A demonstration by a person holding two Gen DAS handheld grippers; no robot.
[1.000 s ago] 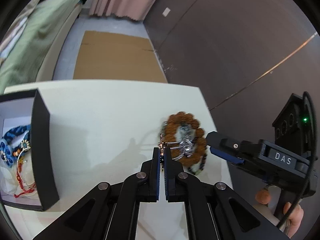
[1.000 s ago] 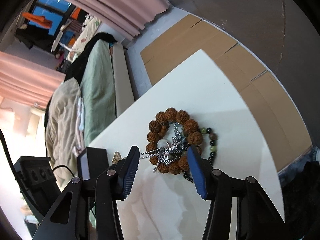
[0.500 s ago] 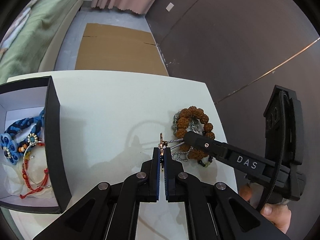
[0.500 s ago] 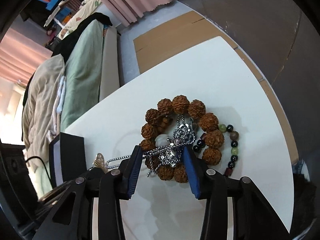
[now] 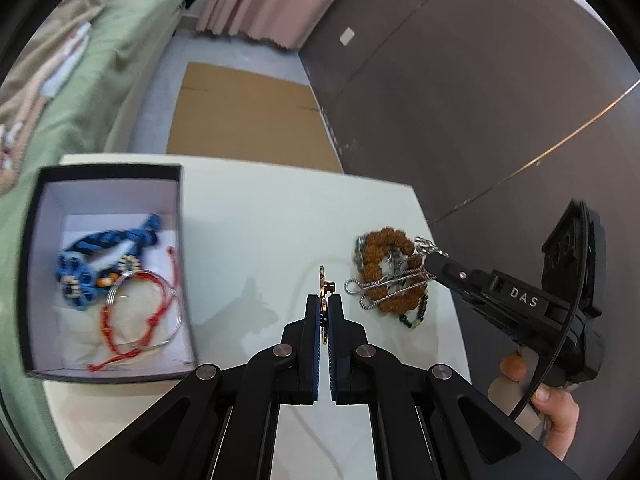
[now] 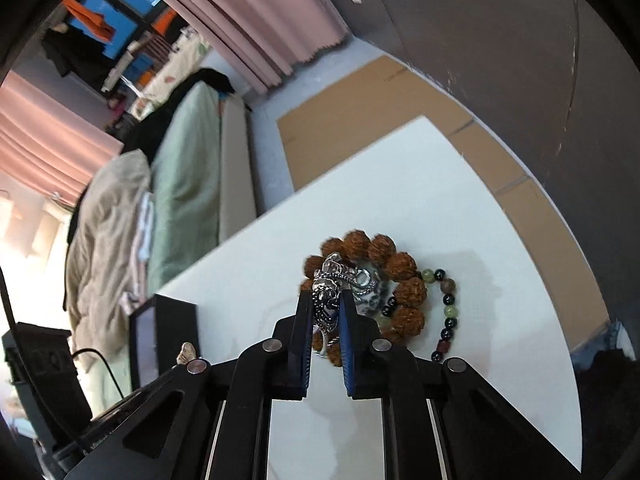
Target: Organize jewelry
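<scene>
My left gripper (image 5: 325, 299) is shut on a small gold pendant (image 5: 323, 280) and holds it above the white table (image 5: 256, 232). My right gripper (image 6: 326, 299) is shut on a silver pendant (image 6: 329, 292) with a silver chain (image 5: 380, 283) that trails over a brown bead bracelet (image 6: 384, 252). A string of green and black beads (image 6: 447, 312) lies beside that bracelet. A black box (image 5: 182, 240) at the left holds a blue woven bracelet (image 5: 104, 240), a red cord bracelet (image 5: 120, 328) and a thin wire ring.
The table's right edge (image 5: 444, 264) runs close to the bracelet pile, with dark floor beyond. A bed with green bedding (image 5: 80, 92) lies to the left. Cardboard (image 5: 240, 120) covers the floor behind the table.
My right gripper has closed on the silver pendant. The left gripper has drawn back and leftward with the gold pendant, so more of the box shows.
</scene>
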